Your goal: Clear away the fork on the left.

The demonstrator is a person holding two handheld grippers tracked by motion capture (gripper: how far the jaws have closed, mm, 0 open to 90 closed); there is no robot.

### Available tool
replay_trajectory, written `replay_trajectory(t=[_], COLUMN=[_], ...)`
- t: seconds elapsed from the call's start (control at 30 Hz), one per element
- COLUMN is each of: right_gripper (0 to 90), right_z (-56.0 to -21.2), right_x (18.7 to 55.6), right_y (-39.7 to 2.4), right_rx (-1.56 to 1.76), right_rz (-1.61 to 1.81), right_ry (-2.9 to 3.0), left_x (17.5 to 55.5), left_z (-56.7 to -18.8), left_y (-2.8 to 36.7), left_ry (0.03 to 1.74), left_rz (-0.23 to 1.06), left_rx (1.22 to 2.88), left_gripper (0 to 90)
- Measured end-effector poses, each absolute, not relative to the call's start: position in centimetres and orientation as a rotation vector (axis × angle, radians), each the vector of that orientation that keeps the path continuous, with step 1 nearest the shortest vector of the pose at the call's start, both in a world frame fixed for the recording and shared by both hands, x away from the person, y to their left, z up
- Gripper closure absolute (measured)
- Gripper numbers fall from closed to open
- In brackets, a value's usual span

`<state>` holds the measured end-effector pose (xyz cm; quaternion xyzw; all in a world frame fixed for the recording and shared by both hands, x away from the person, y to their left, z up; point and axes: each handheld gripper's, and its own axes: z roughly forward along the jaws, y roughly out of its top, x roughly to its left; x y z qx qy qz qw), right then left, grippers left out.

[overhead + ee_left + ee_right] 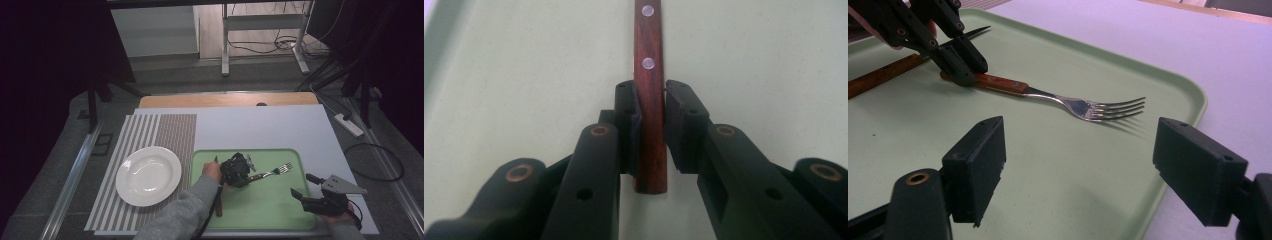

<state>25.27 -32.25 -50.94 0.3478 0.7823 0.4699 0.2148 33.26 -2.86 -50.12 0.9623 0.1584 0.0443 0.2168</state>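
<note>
Left gripper [651, 120]: fingers [629, 122] closed on the wooden handle of the fork [1063, 102], one pad on each side, near the butt end with the two rivets lying ahead of the pads; the handle runs straight along the gripper's line, an alignment that would keep the fork from swinging if lifted. In the high view this gripper [239, 172] sits low over the middle of the green tray [280, 210], and the fork [275, 171] extends from it toward the tray's right half, tines outermost; whether the fork rests on the tray floor or is just clear of it cannot be told. Right gripper [1078, 160]: fingers [980, 160] wide apart and empty, held near the tray's right edge and pointed at the tines, apparently kept back as a waiting hand while the left does the work. Knife [217, 187]: wooden handle, dark blade, lying on the tray's left part just beside the left hand [212, 171], untouched. White plate [148, 175]: empty, set on the striped placemat [150, 131] left of the tray, apart from it; likely the setting the cutlery is meant for, the fork being the item in hand. Worktop [280, 127]: pale sheet carrying tray and mat.
</note>
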Motion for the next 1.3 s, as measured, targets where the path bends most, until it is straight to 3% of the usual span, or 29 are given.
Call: replay_trajectory(t=[0.2, 0.33, 0.5, 0.73, 1.3], right_gripper=[21.7, 21.7, 21.8, 22.1, 25.1], right_z=[-50.9, -50.9, -50.8, -50.8, -50.7], right_x=[25.3, 25.2, 25.2, 25.2, 25.2], right_y=[-32.3, -32.3, -32.3, -32.2, -32.0], right_rx=[0.966, 0.966, 0.968, 0.971, 0.977], right_rz=[1.306, 1.305, 1.307, 1.309, 1.329], right_ry=[2.168, 2.165, 2.156, 2.163, 2.184], left_x=[33.0, 32.8, 32.5, 30.9, 24.2], left_z=[-50.2, -49.7, -48.2, -47.5, -48.5], left_y=[-2.8, -2.1, 0.9, 4.9, 13.6], left_ry=[0.444, 0.453, 0.505, 0.557, 0.698], left_rz=[0.084, 0.127, 0.153, 0.177, 0.373], left_rx=[2.635, 2.609, 2.516, 2.402, 2.185], left_gripper=[72.6, 53.1, 44.1, 37.9, 25.7])
